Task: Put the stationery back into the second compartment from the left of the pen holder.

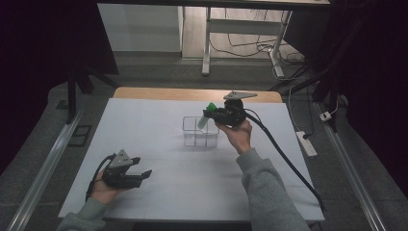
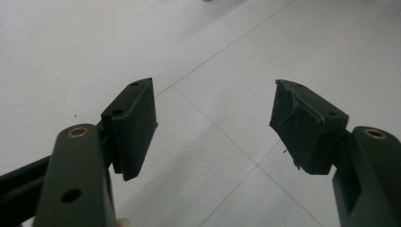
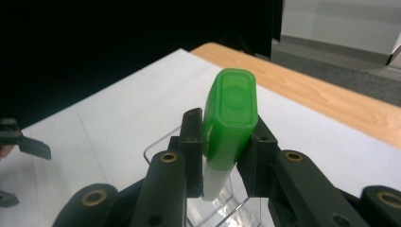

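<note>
Right gripper (image 1: 215, 117), black with two jaws and a grey three-cornered plate on top, is hovering above the clear plastic box with inner dividers (image 1: 200, 137), which is sitting near the middle of the white table sheet (image 1: 159, 125). The jaws are clamping a white tube with a green flat-sided cap (image 1: 206, 116); the tube is tilting, cap uppermost, lower end pointing down toward the box's right rear part. In the right gripper view (image 3: 221, 156) the pads are pressing on both flat sides of the green cap (image 3: 230, 118), the white body hanging below, over the box's clear rim (image 3: 156, 147).

Left gripper (image 1: 137, 177) is resting low over the near left part of the sheet, well apart from the box, held in the person's left hand (image 1: 105, 190). Its jaws are standing wide apart and gripping nothing; in the left gripper view (image 2: 213, 124) bare white sheet with thin fold lines is lying between the two black pads (image 2: 135, 125).

Wooden table edge (image 1: 192, 94) is showing beyond the sheet's far side. A black cable (image 1: 284, 154) is trailing from the right gripper across the sheet toward the near right corner.
</note>
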`<move>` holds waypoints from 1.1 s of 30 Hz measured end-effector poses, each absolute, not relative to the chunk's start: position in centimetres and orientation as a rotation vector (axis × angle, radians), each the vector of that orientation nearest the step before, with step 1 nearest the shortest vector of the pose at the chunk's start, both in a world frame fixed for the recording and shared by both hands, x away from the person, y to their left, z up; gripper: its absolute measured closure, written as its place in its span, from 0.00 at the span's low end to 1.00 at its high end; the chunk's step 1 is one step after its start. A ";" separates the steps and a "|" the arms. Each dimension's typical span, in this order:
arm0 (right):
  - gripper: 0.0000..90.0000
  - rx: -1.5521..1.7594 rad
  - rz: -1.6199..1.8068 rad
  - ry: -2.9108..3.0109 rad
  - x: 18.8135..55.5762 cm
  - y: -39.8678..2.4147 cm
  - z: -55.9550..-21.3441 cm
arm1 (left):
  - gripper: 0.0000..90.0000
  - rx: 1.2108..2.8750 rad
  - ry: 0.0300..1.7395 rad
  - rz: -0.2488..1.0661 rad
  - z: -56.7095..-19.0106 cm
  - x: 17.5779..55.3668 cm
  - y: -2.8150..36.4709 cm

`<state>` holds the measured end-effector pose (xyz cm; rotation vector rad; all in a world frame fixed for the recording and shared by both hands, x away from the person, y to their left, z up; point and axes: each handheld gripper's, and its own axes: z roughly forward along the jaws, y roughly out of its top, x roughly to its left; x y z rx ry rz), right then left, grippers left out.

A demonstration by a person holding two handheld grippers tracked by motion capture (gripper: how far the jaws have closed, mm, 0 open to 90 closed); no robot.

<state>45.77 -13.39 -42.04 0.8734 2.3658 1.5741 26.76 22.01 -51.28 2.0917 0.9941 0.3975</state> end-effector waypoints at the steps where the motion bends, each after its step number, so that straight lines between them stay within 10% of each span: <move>1: 0.73 0.865 1.569 2.379 45.8 -13.3 -42.3 | 0.35 2.092 0.996 0.399 -51.3 26.8 22.0; 7: 0.55 0.858 1.516 2.379 45.2 -13.2 -42.8 | 0.35 2.093 1.000 0.402 -51.4 26.8 21.9; 33: 0.50 0.918 1.356 2.375 37.1 -23.2 -46.6 | 0.35 2.095 1.004 0.391 -51.3 26.9 21.8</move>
